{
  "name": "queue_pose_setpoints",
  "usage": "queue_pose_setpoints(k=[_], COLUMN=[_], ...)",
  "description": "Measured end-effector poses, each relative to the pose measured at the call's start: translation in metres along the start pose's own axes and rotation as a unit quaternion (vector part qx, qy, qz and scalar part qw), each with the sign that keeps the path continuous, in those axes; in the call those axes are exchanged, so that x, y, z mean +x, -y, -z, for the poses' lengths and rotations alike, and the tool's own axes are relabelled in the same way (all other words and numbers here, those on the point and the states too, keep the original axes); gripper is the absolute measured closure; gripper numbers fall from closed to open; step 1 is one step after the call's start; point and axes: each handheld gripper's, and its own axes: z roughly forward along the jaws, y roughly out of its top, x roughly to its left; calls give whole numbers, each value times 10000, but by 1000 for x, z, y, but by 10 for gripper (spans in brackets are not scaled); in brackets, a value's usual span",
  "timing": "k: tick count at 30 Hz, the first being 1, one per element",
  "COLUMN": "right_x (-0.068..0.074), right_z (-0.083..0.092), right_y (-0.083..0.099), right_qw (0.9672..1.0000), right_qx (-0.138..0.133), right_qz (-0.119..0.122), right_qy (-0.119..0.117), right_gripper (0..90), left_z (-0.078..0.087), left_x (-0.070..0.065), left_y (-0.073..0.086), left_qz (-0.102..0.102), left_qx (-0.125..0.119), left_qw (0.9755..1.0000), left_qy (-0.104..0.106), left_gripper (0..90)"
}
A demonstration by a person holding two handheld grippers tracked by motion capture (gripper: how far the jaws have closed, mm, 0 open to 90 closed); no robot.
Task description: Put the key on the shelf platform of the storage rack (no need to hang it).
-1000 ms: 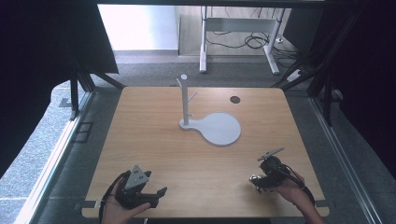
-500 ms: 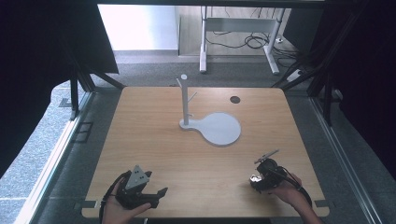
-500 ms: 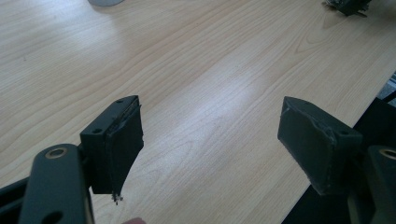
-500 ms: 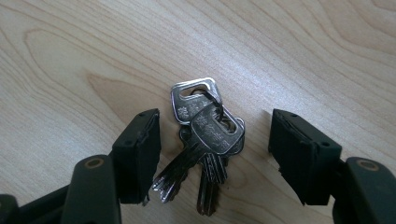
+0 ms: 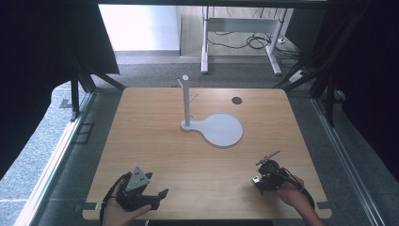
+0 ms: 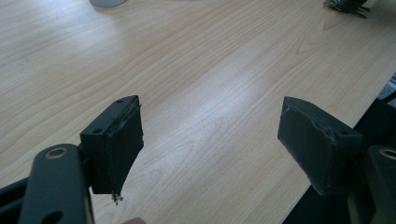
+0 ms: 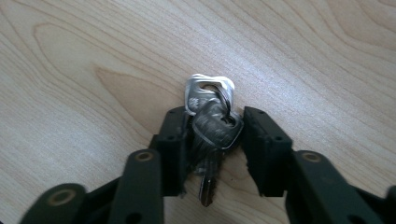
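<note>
Your right gripper (image 7: pixel 214 135) just closed, jaws clamping a small bunch of silver metal keys (image 7: pixel 212 119) against the pale wooden table (image 7: pixel 93 56), your left gripper (image 6: pixel 210 135) gaping empty, white paddle-shaped stand (image 5: pixel 221 129) beyond.

At the bottom of the right gripper view, the keys (image 7: pixel 211 135) were partly hidden between the jaws; their lettering was too blurred to read.
</note>
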Motion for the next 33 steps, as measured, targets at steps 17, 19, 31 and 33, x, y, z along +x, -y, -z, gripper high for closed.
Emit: queue_pose_setpoints(k=[17,19,31,33], right_x=[-1,-2,-2,-2], right_z=[2,4,18,21], right_y=[-1,-2,-4,-6], right_qw=[9999,9999,9997,9996], right_qx=[-6,-31,-98,-112], right_qz=[118,109,236,247], right_qy=[-48,-59,-28,-19], right_gripper=[657,658,660,660], left_z=[-1,0,0,0], left_x=[0,1,1,0], left_y=[0,0,0,0], left_qz=[7,18,17,33], left_qx=[12,-1,-18,-19], left_qw=[10000,10000,10000,10000], left_qy=[-9,-12,-19,-21], left_gripper=[226,226,226,226])
